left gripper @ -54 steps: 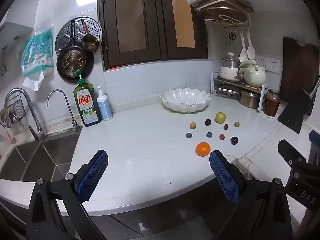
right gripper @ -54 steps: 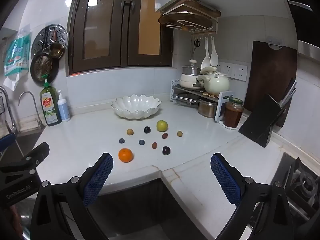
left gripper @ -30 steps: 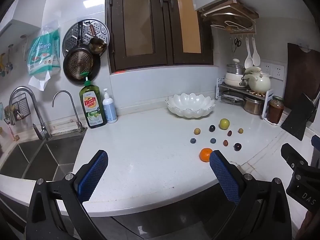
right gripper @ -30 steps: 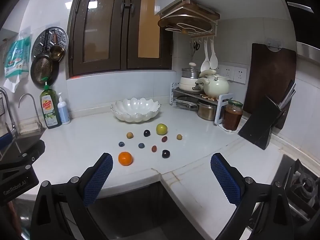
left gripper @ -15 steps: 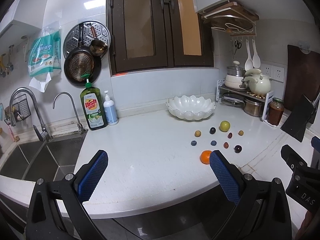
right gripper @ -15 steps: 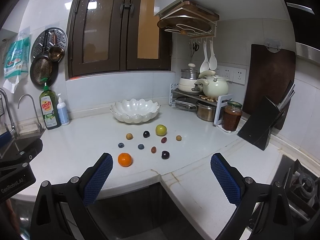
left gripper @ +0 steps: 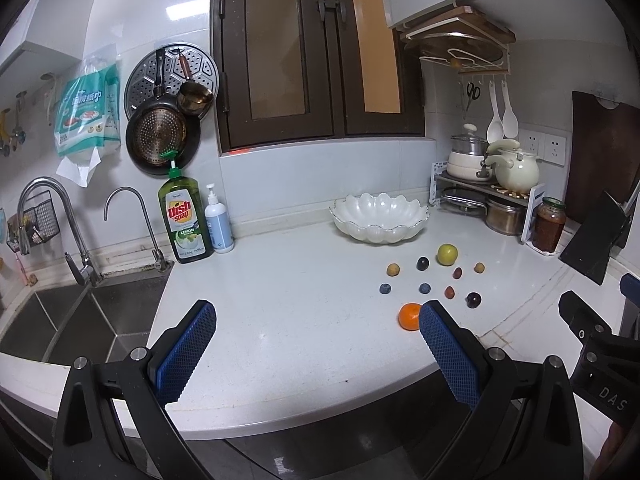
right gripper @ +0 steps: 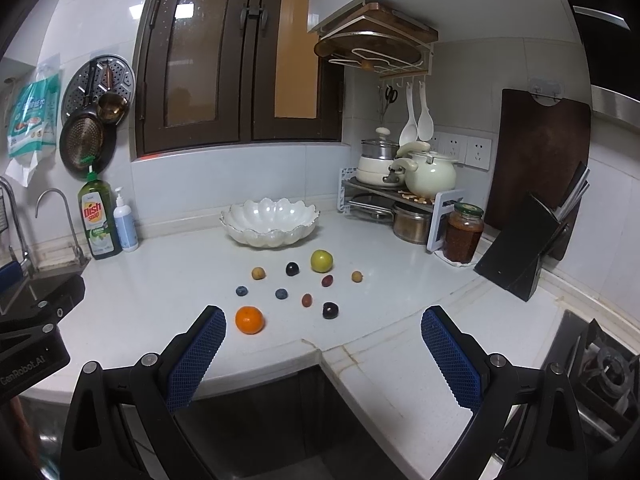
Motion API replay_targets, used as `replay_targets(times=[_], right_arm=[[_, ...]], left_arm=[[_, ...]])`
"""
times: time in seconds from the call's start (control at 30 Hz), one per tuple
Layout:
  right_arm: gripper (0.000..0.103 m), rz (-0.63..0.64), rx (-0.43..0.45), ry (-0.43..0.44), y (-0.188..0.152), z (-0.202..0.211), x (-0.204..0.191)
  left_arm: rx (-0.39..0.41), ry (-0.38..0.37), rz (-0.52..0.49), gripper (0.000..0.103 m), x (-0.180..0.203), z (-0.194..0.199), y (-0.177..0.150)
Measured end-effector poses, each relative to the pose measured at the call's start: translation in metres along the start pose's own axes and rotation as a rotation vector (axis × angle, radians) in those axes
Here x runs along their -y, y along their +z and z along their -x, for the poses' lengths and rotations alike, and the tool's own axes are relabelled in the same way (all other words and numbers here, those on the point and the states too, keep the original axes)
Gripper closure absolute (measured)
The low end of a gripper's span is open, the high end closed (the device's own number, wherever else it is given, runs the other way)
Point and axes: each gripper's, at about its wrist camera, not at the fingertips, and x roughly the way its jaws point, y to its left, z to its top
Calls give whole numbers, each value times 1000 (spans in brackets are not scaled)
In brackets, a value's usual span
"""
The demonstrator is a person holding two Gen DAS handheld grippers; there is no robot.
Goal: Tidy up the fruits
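A: Where does the fruit sit?
B: Loose on the white stone countertop [right gripper: 168, 292], in front of the white scalloped ceramic bowl [right gripper: 270, 222]. A round orange mandarin [right gripper: 249, 319] lies nearest the edge; a yellow-green apple [right gripper: 321, 261] is closest to the bowl.
A: And between them?
B: Small pieces, none touching: two blue berries [right gripper: 241, 291], dark plums [right gripper: 330, 310], and a couple of tan ones.
A: The grippers?
B: Both are held off the counter's front edge. The left gripper [left gripper: 316, 346] has its jaws spread wide, holding nothing. The right gripper [right gripper: 323, 352] is equally wide apart and empty.
A: Anything in the bowl?
B: Nothing that shows from here.
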Motion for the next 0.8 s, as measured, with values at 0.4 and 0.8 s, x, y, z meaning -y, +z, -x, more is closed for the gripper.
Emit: replay_targets(times=[0.4, 0.8], right_arm=[[3, 3, -3, 2, 0, -1, -1], [3, 2, -3, 4, 0, -2, -1]], left_arm=[[0, -2, -1, 0, 0, 0, 0], [5, -2, -3, 0, 4, -1, 2]])
